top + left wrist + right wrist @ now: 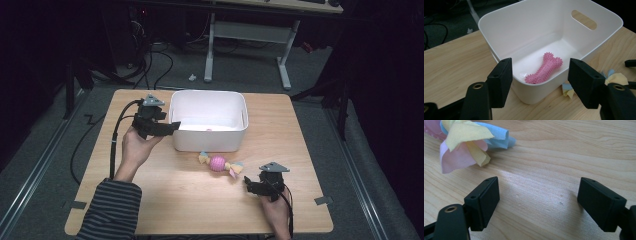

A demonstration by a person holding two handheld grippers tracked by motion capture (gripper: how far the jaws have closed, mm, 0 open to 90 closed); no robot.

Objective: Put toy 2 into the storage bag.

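A white plastic bin (pixel 208 141) stands on the wooden table, and inside it (pixel 584 45) lies a pink spiky bone toy (pixel 544 69). In front of the bin lies a pink ball toy (pixel 218 163) with pastel cloth tails (pixel 466 145). My left gripper (pixel 171 126) hovers at the bin's left rim, open and empty (pixel 540 83). My right gripper (pixel 246 183) rests low near the table's front right, open (pixel 537 202), its jaws just short of the cloth tails.
The wooden table (pixel 165 200) has bare surface at the front and on both sides of the bin. Behind it are a desk frame (pixel 285 60) and cables on the grey floor. A striped sleeve (pixel 110 210) enters at the lower left.
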